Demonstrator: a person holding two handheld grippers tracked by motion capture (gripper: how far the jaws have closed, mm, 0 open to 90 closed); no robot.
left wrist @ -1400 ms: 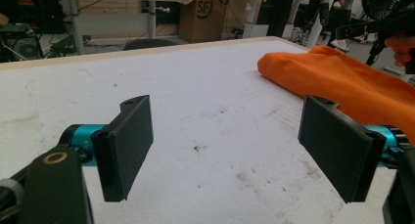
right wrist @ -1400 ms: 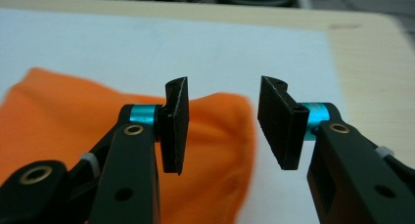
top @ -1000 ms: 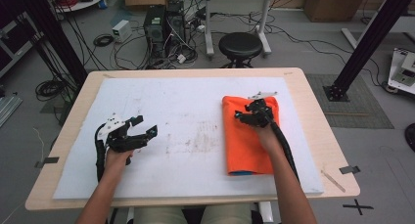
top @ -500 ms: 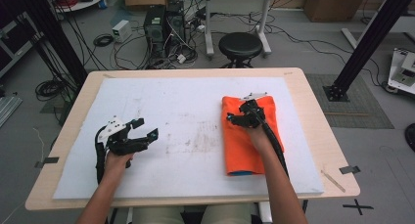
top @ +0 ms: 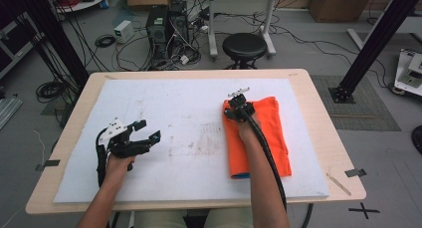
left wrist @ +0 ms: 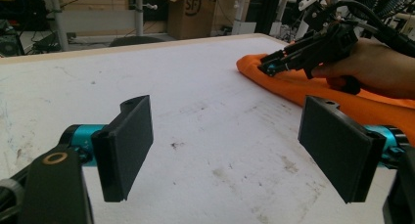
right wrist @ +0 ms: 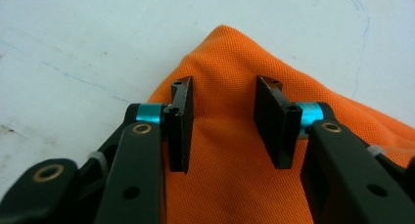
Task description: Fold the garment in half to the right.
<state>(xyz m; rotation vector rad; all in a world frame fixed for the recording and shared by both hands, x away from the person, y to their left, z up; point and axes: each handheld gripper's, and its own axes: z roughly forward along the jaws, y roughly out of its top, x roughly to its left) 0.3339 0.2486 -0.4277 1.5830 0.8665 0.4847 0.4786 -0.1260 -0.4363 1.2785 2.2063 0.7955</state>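
My right gripper (right wrist: 222, 128) has just been closing over the far corner of the folded orange cloth (top: 263, 138) but is not pinching it yet. The cloth lies on the white surface (top: 189, 118). My left gripper (top: 144, 136) waits wide open, holding nothing. Nothing blocks me.

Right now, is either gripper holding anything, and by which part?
Nothing is held. The right gripper has been closing over the far corner of the orange cloth, a gap still showing between its jaws. The left gripper is open above the table.
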